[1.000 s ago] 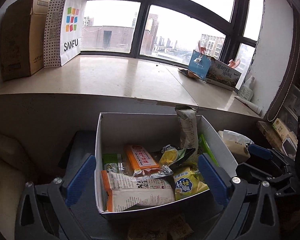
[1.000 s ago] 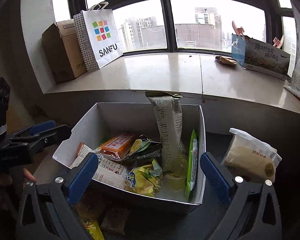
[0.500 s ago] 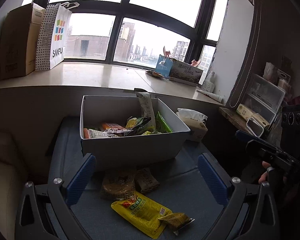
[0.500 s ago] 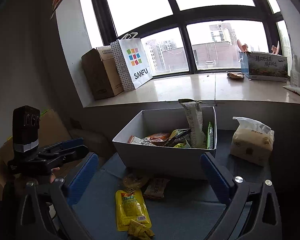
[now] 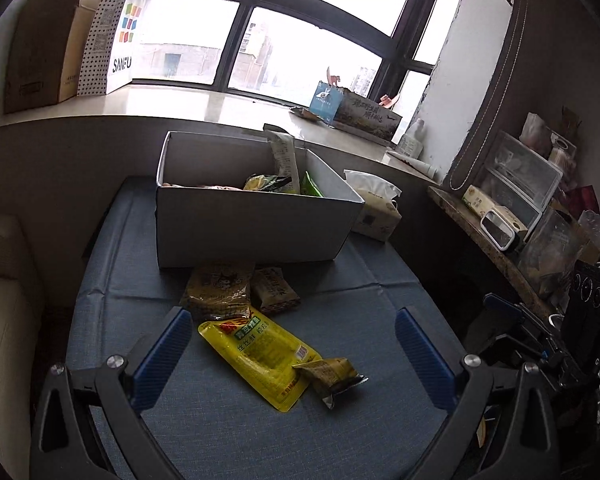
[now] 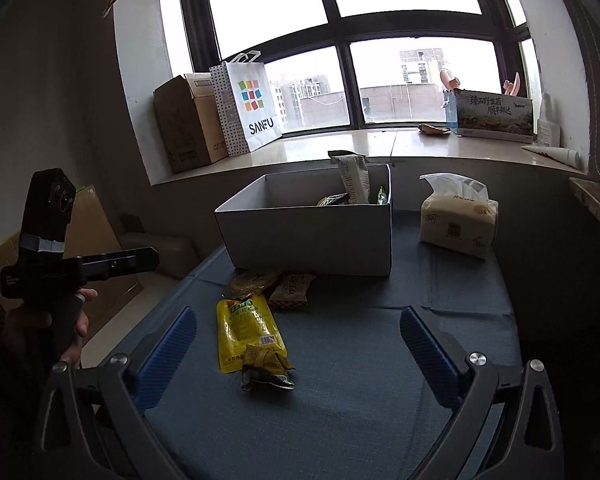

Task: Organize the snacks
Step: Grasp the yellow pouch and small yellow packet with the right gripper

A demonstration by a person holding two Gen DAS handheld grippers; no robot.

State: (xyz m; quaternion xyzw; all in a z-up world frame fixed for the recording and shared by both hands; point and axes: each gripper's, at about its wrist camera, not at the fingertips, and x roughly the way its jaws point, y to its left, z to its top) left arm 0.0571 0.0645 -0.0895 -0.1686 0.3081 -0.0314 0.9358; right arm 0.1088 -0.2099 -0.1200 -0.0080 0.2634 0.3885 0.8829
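Note:
A white box (image 5: 252,224) with several snack packs stands at the back of the blue table; it also shows in the right wrist view (image 6: 312,236). In front of it lie a yellow pouch (image 5: 260,356) (image 6: 246,332), a small dark-yellow packet (image 5: 332,376) (image 6: 266,366), a brown round-snack pack (image 5: 218,290) (image 6: 254,282) and a small brown bar (image 5: 274,290) (image 6: 292,290). My left gripper (image 5: 292,356) is open and empty, above the yellow pouch. My right gripper (image 6: 298,356) is open and empty, near the small packet.
A tissue pack (image 6: 458,220) stands right of the box. The windowsill holds a cardboard carton (image 6: 186,124), a SANFU bag (image 6: 248,108) and a printed box (image 6: 494,114). A cluttered shelf (image 5: 516,208) is on the right. A beige seat (image 5: 0,280) is on the left.
Both grippers have pulled back and up from the box. The loose packs on the table in front of the box have come into view. Both stay open.

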